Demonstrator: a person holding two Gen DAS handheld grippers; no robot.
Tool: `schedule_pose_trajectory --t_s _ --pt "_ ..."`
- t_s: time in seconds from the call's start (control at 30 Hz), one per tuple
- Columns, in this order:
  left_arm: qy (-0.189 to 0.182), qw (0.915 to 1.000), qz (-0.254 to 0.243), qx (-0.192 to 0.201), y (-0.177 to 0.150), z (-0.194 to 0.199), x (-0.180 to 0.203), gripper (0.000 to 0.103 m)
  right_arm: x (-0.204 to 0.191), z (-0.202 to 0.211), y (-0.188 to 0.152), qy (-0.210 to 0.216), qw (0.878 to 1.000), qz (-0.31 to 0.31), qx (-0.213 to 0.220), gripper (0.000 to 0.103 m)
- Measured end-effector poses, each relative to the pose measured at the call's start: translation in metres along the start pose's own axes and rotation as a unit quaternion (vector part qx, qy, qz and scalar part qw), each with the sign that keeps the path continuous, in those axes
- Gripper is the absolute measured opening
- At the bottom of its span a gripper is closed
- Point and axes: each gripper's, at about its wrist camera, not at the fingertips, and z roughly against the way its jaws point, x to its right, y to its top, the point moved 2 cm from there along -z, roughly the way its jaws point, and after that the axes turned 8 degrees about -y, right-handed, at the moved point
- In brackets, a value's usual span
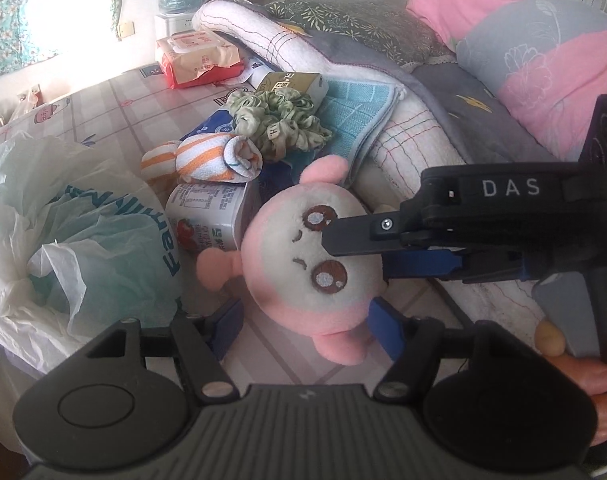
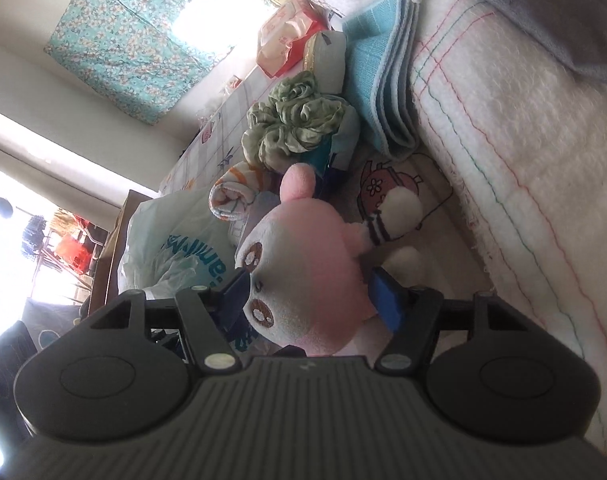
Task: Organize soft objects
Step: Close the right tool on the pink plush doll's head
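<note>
A pink and white plush doll (image 1: 303,264) lies on the checked bed sheet (image 1: 143,96). My right gripper (image 2: 309,300) is turned on its side with the doll's head (image 2: 303,272) between its blue pads, touching both. It shows in the left wrist view (image 1: 367,240) coming in from the right. My left gripper (image 1: 307,328) is open, its blue pads either side of the doll's lower edge. An orange-striped rolled towel (image 1: 207,156), a green scrunched cloth (image 1: 279,120) and a folded blue towel (image 1: 355,116) lie behind the doll.
A white plastic bag (image 1: 63,232) lies at the left. A milk carton (image 1: 207,216) sits beside the doll. A white blanket roll (image 1: 415,148), a pink quilt (image 1: 543,52) and a red tissue pack (image 1: 195,60) lie behind.
</note>
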Motion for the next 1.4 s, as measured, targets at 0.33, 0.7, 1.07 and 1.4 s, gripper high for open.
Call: schedule_pose_trajectory --t_s 0.33,0.7,1.07,1.4 --pt "-0.006 0.9999 -0.007 -0.005 -0.017 0.013 -0.005 0.070 -0.006 0.035 -0.010 -0.002 1.000 0.012 0.024 0.066" --pt "-0.024 0.9997 0.001 -0.001 -0.015 0.005 0.001 0.071 -0.022 -0.005 0.050 -0.013 0.997 0.037 0.061 0.067" --pt "-0.029 0.9990 0.004 -0.034 -0.014 -0.027 0.009 0.071 -0.014 -0.039 0.039 -0.016 1.000 0.026 0.001 0.070" --pt "0.001 0.9970 0.044 -0.063 -0.025 -0.019 -0.017 0.069 -0.002 -0.012 0.009 0.001 1.000 -0.007 -0.016 0.073"
